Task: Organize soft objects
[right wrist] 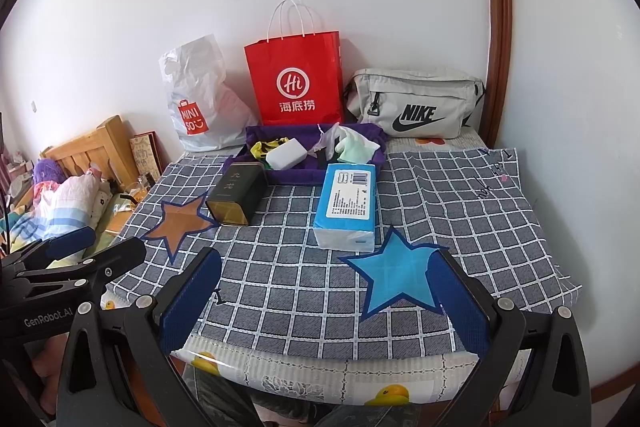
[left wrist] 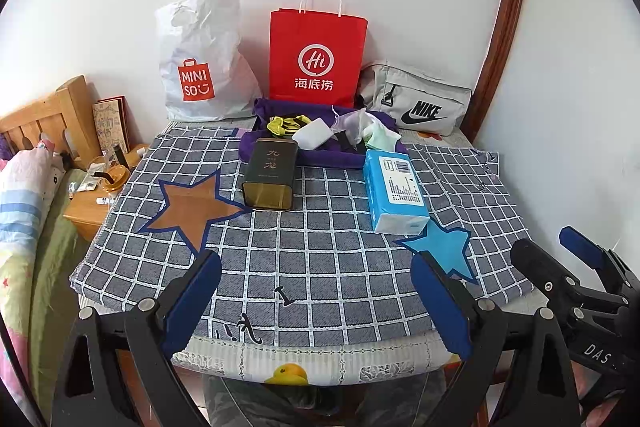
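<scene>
Hovering over the near edge of the table (left wrist: pixel 340 351), both tools wide open and gripping nothing: left gripper (left wrist: pixel 316 303) spread across the checked cloth (left wrist: pixel 320 247), right gripper (right wrist: pixel 324 303) likewise, blue padded fingers (right wrist: pixel 188 303) well apart, probably poised for a reach. Toward the left edge, a flat brown star (left wrist: pixel 188 207) outlined in dark blue, seemingly a target marker. Just right of it, touching one point, a dark rigid tin (left wrist: pixel 270 173) lying on its side, glossy and boxy. Behind, at the far middle, a purple fabric tray (left wrist: pixel 280 155) with slack walls, holding the soft things: a yellow-green strap (left wrist: pixel 284 125), a white spongy block (left wrist: pixel 314 133), crumpled pale plastic and cloth (left wrist: pixel 368 129). Right of centre, a blue tissue pack (left wrist: pixel 394 191), squashy, film-wrapped, lying flat and just touching a light blue star (left wrist: pixel 444 247) near the right corner. Fitting either a sorted tray or one awaiting emptying.
</scene>
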Motion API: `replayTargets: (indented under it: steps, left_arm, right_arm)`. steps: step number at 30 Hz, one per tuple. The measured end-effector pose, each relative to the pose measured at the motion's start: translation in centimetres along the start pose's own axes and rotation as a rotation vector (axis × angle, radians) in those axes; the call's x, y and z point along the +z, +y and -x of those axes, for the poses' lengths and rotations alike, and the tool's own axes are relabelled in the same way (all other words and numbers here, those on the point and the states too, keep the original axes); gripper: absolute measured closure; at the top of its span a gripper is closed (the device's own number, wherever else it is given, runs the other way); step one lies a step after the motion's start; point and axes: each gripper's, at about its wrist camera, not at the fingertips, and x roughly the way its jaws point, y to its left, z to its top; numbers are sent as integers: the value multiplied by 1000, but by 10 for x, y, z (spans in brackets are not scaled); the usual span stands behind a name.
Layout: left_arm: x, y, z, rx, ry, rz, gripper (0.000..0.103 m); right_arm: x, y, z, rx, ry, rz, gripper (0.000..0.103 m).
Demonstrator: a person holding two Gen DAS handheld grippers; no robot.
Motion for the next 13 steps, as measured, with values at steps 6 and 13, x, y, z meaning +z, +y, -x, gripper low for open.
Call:
replayTargets:
  steps: [6,13]
  left_arm:
    - [0,0,1,2,-2,1,7]
    - [2,1,-1,13,-8,-7,7]
  right_arm:
    - [0,1,1,-1,-3,-1,1]
    - [1,-1,2,1,-9,-2,1]
